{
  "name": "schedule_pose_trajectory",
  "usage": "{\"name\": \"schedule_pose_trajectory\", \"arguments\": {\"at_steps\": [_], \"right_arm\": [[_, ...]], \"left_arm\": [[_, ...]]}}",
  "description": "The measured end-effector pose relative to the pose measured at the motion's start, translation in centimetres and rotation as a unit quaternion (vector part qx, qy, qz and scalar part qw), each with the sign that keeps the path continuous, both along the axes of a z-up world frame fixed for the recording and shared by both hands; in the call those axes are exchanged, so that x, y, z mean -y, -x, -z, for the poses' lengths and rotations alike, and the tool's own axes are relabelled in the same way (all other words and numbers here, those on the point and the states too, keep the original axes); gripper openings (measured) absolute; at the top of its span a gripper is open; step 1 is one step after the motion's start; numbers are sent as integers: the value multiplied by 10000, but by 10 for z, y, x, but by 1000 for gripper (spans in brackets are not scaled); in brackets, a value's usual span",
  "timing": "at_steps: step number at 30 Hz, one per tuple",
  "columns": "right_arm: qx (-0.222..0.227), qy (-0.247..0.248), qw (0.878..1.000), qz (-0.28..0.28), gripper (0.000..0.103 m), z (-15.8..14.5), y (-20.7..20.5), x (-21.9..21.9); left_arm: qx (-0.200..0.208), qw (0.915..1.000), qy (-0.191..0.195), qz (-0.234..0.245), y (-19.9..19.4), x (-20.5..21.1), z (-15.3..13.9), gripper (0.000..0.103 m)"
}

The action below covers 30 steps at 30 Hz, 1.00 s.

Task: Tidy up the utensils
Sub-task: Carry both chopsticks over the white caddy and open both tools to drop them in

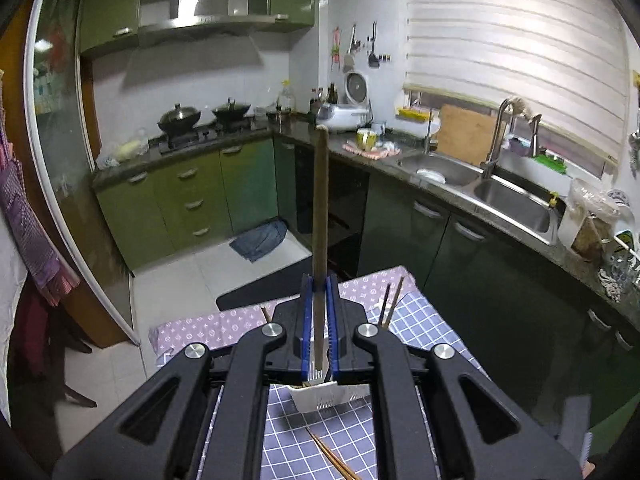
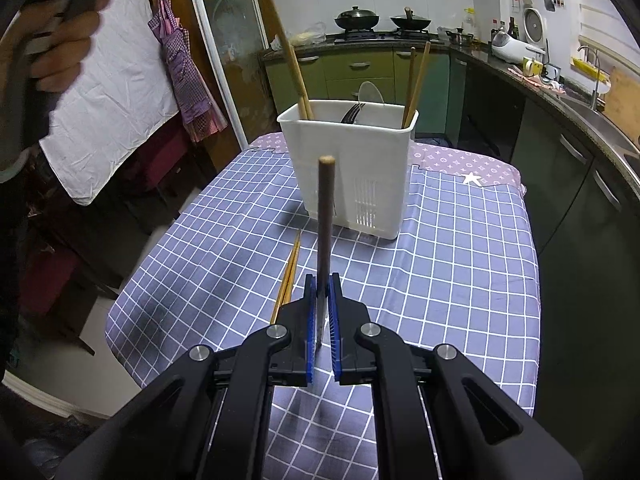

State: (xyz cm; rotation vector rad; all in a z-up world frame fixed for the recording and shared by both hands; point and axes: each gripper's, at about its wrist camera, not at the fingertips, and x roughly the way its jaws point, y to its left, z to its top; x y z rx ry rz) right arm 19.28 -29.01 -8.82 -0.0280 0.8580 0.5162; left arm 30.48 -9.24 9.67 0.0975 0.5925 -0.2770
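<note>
My left gripper is shut on a brown chopstick that points forward and up, held over the white utensil basket. My right gripper is shut on a dark brown chopstick that points up in front of the white utensil basket. The basket stands on the blue checked tablecloth and holds two chopsticks at its right, a long chopstick at its left, a fork and a spoon. A pair of yellow chopsticks lies on the cloth before the basket; the pair also shows in the left wrist view.
The left hand and its gripper handle are high at the upper left of the right wrist view. The table's edges drop to the floor on the left and near sides. Kitchen counter with a sink runs along the right. A stove with woks is at the back.
</note>
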Motion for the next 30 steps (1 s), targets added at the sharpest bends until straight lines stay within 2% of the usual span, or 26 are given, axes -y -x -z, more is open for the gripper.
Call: {"name": "schedule_pose_trajectory", "arguments": {"at_steps": [8,12,15,20,23,25,27,30], "right_arm": [[-26,-16,10000,-18,7,-4,-4,-2],[104,-59,9999,1,7,-20,-9,-2],[314,-104,9994,70,7,-42,-15,1],[905,-326,9949,314,7,-104,-36,13],[1264,-497,9895,492,7,-140,-51,18],[1500,-480,9855,623,7,-160,-63,18],[1632,-424,9828,752,7,-170,-78,14],[1442,-243,9856,845,7,-164,-111,4]], "left_arm": [[-754,9969,-173,-139,-32,0,66,7],[-888,9956,-271,-139,-33,-1,85,20],[-869,9959,-231,-109,-26,-4,87,20],[-701,9975,-76,-108,-3,-19,75,20],[-590,9981,-106,-121,16,-26,71,26],[-585,9981,-130,-108,27,-29,71,26],[-612,9980,-131,-66,34,-32,72,26],[-639,9979,-74,-11,49,-37,76,26]]}}
